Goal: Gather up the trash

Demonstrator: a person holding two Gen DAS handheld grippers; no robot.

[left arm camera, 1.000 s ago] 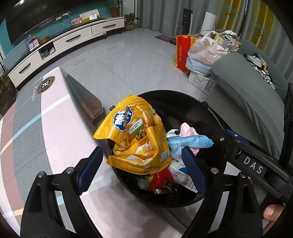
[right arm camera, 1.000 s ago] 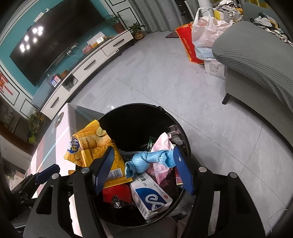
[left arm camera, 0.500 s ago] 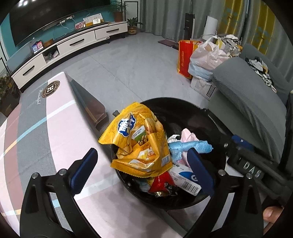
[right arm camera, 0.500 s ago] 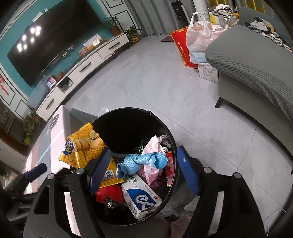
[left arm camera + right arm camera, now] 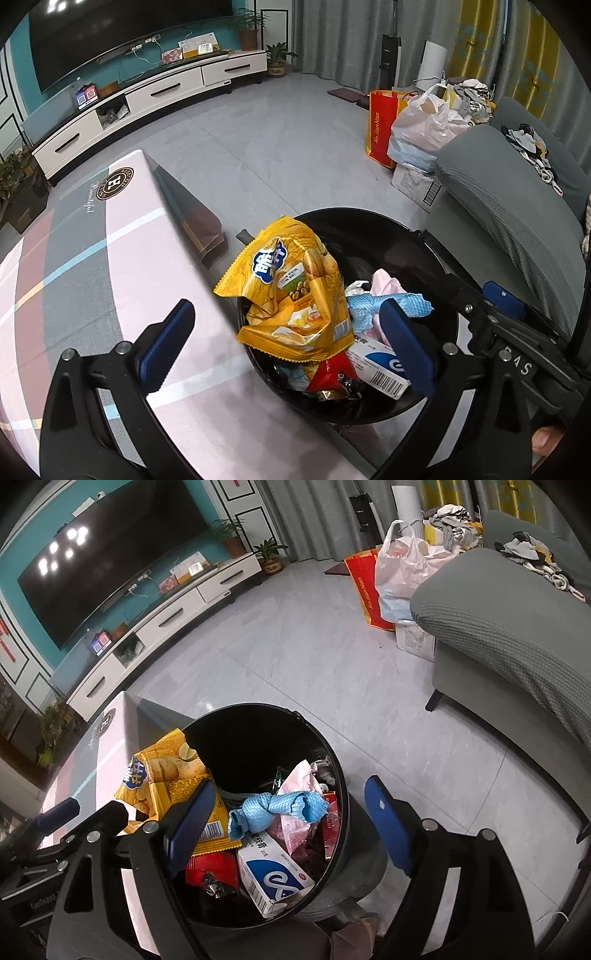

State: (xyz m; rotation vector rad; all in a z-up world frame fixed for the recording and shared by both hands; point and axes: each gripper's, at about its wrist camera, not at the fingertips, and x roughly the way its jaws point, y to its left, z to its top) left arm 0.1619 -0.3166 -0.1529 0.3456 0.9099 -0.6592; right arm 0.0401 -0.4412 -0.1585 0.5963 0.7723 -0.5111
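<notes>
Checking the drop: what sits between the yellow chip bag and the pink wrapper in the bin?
A twisted blue mesh cloth lies between the yellow chip bag and pink wrapper, clearest in the right wrist view.

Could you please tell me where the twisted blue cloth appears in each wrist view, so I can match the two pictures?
Left wrist: the blue cloth is right of centre, beside the yellow chip bag.
Right wrist: the cloth is at lower centre.
Shared landmark: the black trash bin holding it.
</notes>
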